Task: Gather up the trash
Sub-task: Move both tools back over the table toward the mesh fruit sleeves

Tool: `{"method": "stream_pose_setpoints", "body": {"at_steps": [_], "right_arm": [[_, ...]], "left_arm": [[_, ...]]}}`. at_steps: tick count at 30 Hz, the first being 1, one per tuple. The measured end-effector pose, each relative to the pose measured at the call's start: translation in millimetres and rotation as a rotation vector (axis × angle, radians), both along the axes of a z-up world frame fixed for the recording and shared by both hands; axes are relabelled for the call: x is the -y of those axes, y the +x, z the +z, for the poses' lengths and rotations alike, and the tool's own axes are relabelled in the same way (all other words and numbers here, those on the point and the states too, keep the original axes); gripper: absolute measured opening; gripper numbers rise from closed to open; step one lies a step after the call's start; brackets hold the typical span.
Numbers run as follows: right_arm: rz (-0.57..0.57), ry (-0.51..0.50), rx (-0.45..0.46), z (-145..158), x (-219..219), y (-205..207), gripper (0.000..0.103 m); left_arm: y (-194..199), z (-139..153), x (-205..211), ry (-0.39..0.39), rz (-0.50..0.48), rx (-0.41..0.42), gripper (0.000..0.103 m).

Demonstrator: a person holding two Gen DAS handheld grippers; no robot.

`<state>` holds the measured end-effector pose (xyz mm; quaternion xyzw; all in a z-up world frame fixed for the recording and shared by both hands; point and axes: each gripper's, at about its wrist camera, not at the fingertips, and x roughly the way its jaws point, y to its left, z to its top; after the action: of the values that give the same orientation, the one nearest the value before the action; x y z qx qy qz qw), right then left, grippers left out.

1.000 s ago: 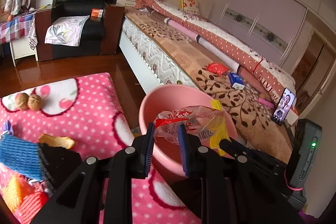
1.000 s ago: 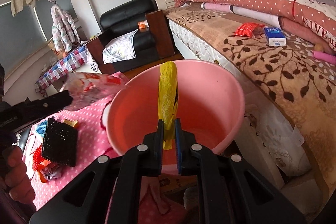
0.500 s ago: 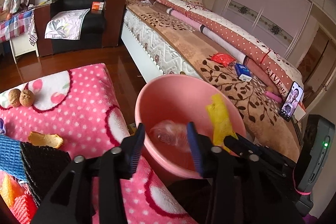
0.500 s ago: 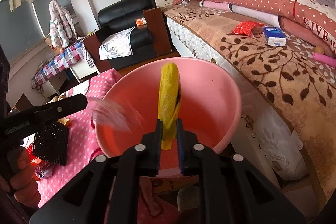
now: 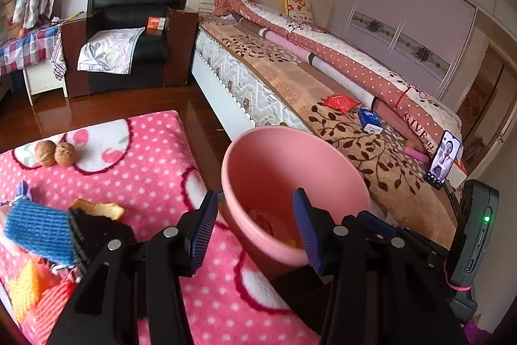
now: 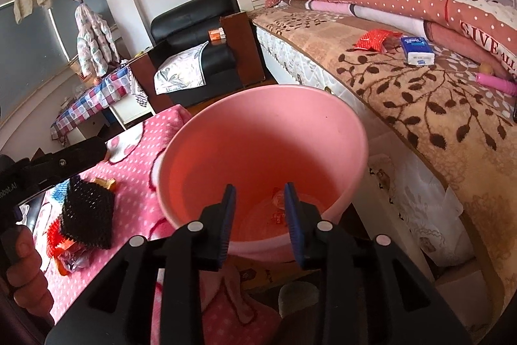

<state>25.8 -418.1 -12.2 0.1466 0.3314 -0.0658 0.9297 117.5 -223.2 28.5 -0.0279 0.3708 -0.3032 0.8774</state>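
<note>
From the left wrist view we see the left gripper with its blue-padded fingers spreading apart and nothing between them, poised over the near rim of the round pink plastic basin. The basin's bottom is mostly hidden behind that rim; we make out only a scrap of clear red-printed wrapper and a bit of yellow beside it, too small to identify. On the pink polka-dot fleece blanket lie two brown walnuts, an orange peel-like scrap, and a black bristly brush partly covered by a blue knitted cloth. Things at the lower left edge are cut off and unclear. On the bed behind sit a red packet and a blue tissue pack.

From the right wrist view, the right gripper hangs over the basin, its fingers opening, empty. Between them we glimpse the crumpled wrapper lying on the basin floor. At the left edge the left gripper and part of a hand are cut off. The black brush hides most of some red and foil litter beside it.
</note>
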Motion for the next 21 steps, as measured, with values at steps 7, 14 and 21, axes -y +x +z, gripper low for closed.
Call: {"method": "stream_pose_setpoints", "body": {"at_steps": [7,14,21], "right_arm": [[0.037,0.003,0.015,7,-22,-10,0.031],[0.082,-0.001,0.022,12,-48,-19,0.031],[0.106,-0.006,0.023,16,-67,-25,0.031]], "left_arm": [[-21,11,-28,0.011,0.039,0.03,0.048],[-39,18,-62,0.018,0.086,0.06,0.048],[-52,19,-98,0.02,0.134,0.066,0.048]]}}
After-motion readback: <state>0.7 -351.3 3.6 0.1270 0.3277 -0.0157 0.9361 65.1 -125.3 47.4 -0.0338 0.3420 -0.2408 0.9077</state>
